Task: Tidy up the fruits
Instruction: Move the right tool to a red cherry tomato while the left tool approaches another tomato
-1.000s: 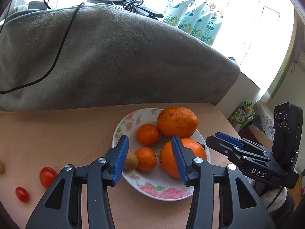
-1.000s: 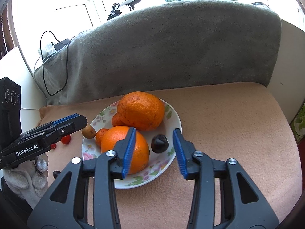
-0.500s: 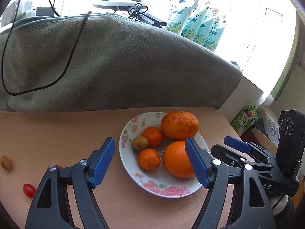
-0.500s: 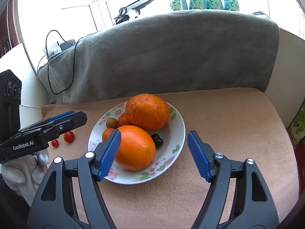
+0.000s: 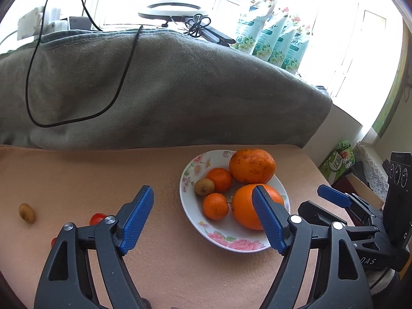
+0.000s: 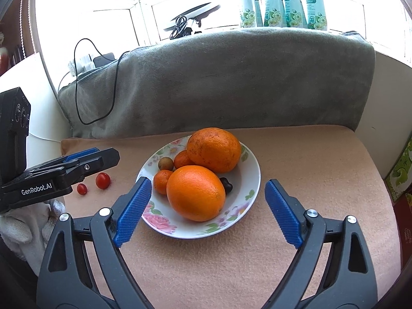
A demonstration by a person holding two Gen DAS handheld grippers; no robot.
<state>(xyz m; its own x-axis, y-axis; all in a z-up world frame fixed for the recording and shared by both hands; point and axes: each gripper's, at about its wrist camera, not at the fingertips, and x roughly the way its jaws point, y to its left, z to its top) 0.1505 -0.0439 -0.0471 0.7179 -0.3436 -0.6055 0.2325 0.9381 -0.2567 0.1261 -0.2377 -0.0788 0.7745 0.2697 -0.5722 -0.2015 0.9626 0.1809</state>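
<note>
Hovering: we hold both tools above the near rim of the plate (image 6: pixel 253 180), neither touching fruit.
Left gripper (image 5: pixel 203 219): jaws apart and just been opening, nothing between them; it sits over the bench (image 5: pixel 90 175) at the plate's left edge.
Right gripper (image 6: pixel 206 212): jaws wide apart, also just been opening; the front orange (image 6: pixel 195 193) shows in the gap but no pad presses it.
Plate load: two big oranges, the front one and a speckled orange (image 6: pixel 213 149) behind it, two mandarins (image 5: pixel 219 180), a small brown fruit (image 5: pixel 204 186) and a dark fruit (image 6: pixel 226 184) tucked right of the front orange.
Why so: we judge the plate is the collecting point, small fruit wedged against the big ones so nothing rolls.
Still out: cherry tomatoes (image 6: pixel 103 180) left of the plate, a second brown fruit (image 5: pixel 27 213) farther left, well apart.
Axis: that stray fruit is oval, long axis running roughly toward and away from us; oranges near round, no clear heading.
</note>
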